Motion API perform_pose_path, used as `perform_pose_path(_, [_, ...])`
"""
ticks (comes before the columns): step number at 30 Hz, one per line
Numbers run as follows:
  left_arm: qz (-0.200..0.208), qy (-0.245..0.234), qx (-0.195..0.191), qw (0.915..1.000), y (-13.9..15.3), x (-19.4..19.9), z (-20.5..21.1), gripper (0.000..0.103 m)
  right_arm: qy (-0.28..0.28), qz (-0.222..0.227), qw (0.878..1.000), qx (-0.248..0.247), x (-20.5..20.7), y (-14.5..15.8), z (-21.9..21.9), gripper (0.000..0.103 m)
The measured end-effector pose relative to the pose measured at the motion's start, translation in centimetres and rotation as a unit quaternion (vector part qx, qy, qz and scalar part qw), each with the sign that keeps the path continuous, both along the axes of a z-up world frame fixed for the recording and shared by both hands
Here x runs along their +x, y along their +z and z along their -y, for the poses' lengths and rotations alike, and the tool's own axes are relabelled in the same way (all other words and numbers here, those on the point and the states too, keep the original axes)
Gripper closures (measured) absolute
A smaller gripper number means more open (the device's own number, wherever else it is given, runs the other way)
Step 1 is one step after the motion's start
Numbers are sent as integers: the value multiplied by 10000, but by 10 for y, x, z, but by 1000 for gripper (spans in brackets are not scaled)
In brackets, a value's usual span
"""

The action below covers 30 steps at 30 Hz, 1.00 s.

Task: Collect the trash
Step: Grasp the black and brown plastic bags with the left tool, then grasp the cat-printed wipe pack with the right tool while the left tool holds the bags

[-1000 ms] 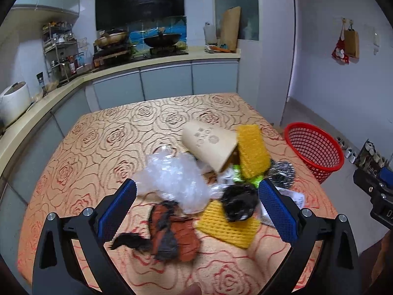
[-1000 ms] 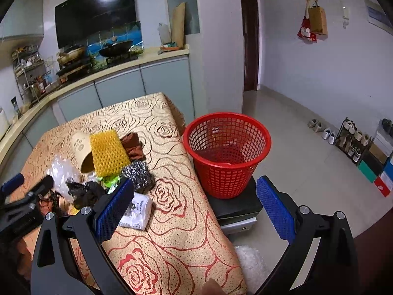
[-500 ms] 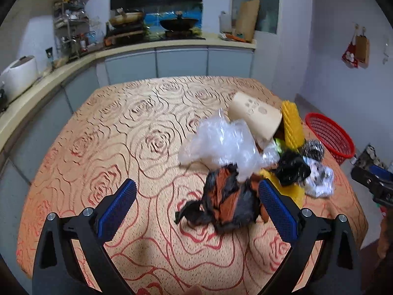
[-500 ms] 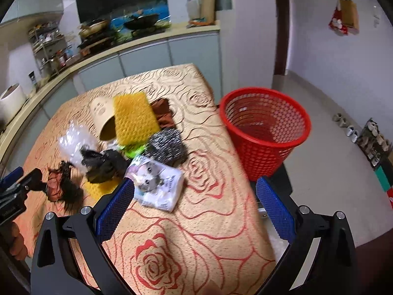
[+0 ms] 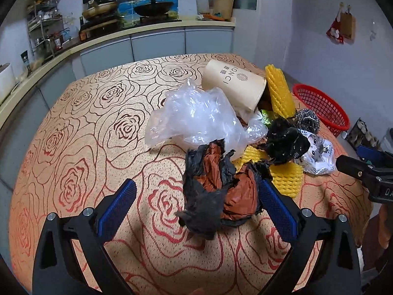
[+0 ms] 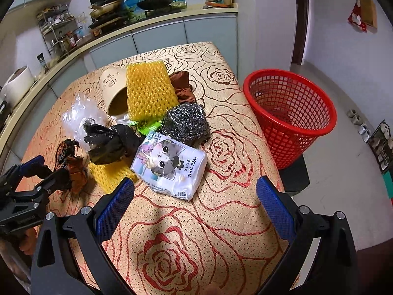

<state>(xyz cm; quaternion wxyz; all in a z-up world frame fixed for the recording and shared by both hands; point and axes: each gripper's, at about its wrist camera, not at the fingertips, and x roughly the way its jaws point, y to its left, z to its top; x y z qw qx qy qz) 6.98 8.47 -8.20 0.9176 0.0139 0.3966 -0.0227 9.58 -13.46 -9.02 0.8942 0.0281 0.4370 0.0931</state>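
Rose-patterned tablecloth (image 6: 221,211) bears your trash; red basket (image 6: 289,113) beside it looks bare; paper cup (image 6: 115,93) lies tipped; your left gripper (image 5: 196,196) and right gripper (image 6: 195,199): both spread, holding nothing.

A desk (image 6: 221,221) covered in tan rose-patterned cloth carries a white cat-printed tissue pack (image 6: 170,166). Beyond the pack lie a grey steel-wool scourer (image 6: 186,121), yellow foam netting (image 6: 148,91) and a tan paper cup (image 6: 111,91).

grey kitchen cabinets (image 5: 157,44) under counter, pale walls (image 6: 343,36).
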Motion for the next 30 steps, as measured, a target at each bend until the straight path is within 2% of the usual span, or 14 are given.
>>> perform_pose_path(3, [-88, 39, 69, 9999, -2, 8, 1, 9, 29, 4, 10000, -34, 0, -1, -1, 6])
perform_pose_path(5, [-159, 58, 108, 9998, -6, 11, 0, 22, 58, 1, 10000, -51, 1, -2, -1, 6])
perform_pose_path(7, [-318, 122, 53, 9994, -12, 13, -6, 46, 82, -4, 10000, -46, 3, -3, -2, 6])
perform_pose_path(10, [-341, 172, -157, 9991, -13, 13, -15, 49, 99, -17, 9999, -11, 8, -4, -4, 6])
perform_pose_path(13, [-214, 253, 1, 9995, -10, 9, -18, 51, 151, 15, 9999, -29, 13, -7, -8, 6])
perform_pose_path(22, [88, 437, -109, 9989, 9, -2, -38, 53, 273, -4, 9995, -155, 26, -22, -18, 6])
perform_pose_path(26, [235, 638, -115, 9976, 21, -3, -47, 53, 219, -192, 9996, 31, 30, -32, -14, 6])
perform_pose_path(30, [323, 853, -229, 9956, 28, -3, -59, 52, 317, -115, 9994, -84, 28, -36, -15, 6])
